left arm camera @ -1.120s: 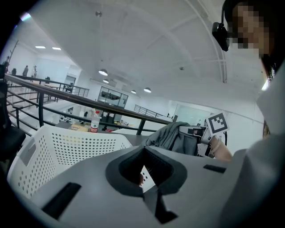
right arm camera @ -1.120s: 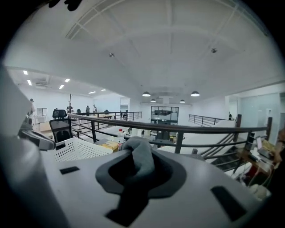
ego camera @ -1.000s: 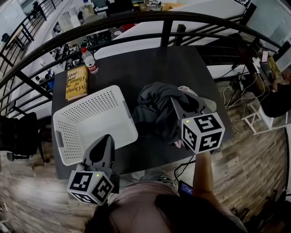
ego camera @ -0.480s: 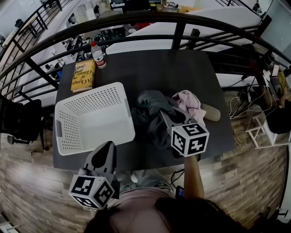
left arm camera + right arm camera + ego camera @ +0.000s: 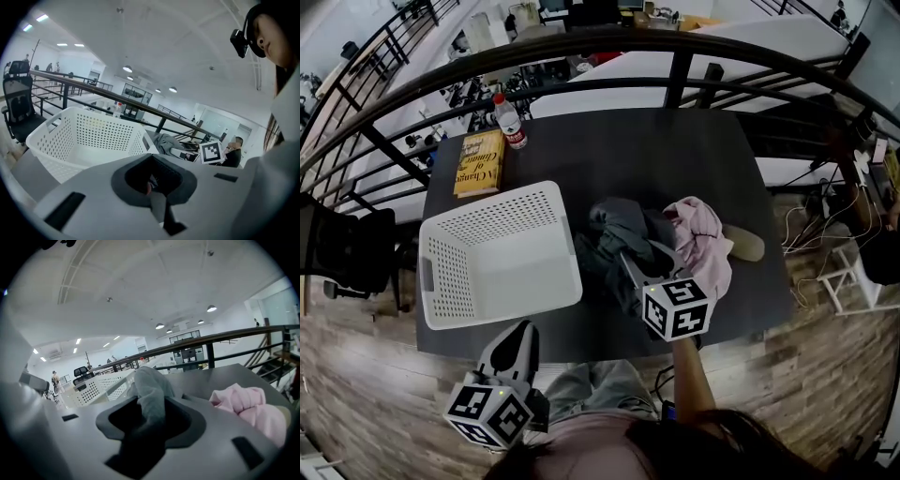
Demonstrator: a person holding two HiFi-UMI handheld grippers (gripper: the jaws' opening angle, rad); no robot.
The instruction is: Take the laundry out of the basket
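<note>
The white perforated basket point(image 5: 492, 199) stands empty on the left of the dark table point(image 5: 675, 150). Right of it lie a grey garment point(image 5: 619, 225) and a pink garment point(image 5: 698, 234) in a heap. My right gripper point(image 5: 628, 265) points into the near edge of the heap. Its jaws are opening, and a fold of the grey garment point(image 5: 150, 380) still stands in the gap between them. The pink garment point(image 5: 243, 406) lies to its right. My left gripper point(image 5: 522, 330) hangs shut and empty off the table's near edge, in front of the basket point(image 5: 84, 136).
A yellow book point(image 5: 478, 164) and a plastic bottle point(image 5: 511, 122) sit at the table's far left corner. A beige item point(image 5: 745, 244) lies at the right edge. A black railing point(image 5: 581, 47) curves behind the table. A black chair point(image 5: 347, 253) stands to the left.
My right gripper has drawn back toward me from the top of the heap to its near edge. The pink garment now shows in full. The left gripper has hardly moved.
</note>
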